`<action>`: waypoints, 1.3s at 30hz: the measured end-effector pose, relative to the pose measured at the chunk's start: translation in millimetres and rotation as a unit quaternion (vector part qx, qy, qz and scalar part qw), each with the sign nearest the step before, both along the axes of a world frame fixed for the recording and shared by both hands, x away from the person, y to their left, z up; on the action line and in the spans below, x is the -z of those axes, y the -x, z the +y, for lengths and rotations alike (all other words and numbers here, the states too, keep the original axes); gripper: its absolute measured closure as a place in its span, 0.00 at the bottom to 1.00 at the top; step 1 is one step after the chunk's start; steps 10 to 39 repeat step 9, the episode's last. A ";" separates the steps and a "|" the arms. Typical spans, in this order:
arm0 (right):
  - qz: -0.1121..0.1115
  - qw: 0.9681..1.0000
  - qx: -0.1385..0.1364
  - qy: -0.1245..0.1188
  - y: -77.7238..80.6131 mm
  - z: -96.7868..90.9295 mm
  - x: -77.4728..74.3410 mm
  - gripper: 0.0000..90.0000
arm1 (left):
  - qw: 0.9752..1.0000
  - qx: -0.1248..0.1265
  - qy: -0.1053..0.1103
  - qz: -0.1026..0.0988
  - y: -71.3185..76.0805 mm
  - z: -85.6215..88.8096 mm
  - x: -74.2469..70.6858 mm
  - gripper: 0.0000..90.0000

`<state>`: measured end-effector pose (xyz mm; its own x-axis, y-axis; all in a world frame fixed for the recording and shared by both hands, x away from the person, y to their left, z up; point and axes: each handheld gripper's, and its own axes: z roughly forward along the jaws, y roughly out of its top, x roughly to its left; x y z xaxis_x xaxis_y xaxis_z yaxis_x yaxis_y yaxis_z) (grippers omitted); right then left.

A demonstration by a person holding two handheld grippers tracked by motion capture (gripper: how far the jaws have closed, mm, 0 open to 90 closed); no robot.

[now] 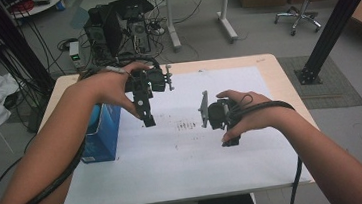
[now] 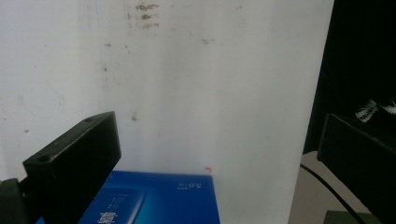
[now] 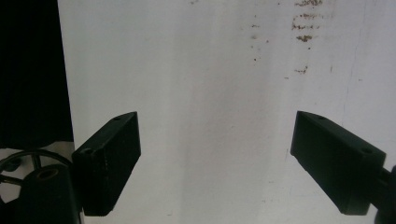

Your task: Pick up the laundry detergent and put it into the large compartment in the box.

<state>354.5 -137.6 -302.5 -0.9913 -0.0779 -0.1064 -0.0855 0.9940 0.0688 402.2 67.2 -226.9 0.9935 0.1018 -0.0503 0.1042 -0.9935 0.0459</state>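
My left gripper (image 1: 146, 116) hangs over the white sheet (image 1: 184, 157) at the table's back left, held from above by a hand. In the left gripper view this gripper (image 2: 217, 135) is open, its black jaws wide apart with only white paper between them. A blue box (image 1: 101, 132) stands at the sheet's left edge, beside the left hand; its printed top (image 2: 154, 200) lies just below the jaws. My right gripper (image 1: 223, 123) sits in the other hand at centre right, low over the sheet. In its own view the right gripper (image 3: 215, 126) is open and holds nothing.
Brown smudges (image 1: 186, 125) mark the sheet between the two grippers. Cables trail from both grippers along the forearms. Behind the table stand a computer tower (image 1: 121, 27), a desk and a black post (image 1: 334, 22). The sheet's near half lies bare.
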 end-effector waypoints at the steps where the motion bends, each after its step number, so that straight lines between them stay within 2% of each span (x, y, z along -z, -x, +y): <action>1: 0.000 1.000 -0.002 0.000 0.0 0.5 0.1 0.18 | 1.000 0.000 0.003 -0.002 0.2 0.2 -0.5 0.00; 2: -0.001 1.000 -0.007 -0.002 -0.4 1.1 0.3 0.18 | 1.000 0.000 0.004 -0.003 0.3 0.2 -1.0 0.00; 39: -0.001 1.000 -0.003 0.001 1.3 1.4 -0.1 0.18 | 1.000 0.001 0.006 -0.001 0.2 -1.4 -1.1 0.00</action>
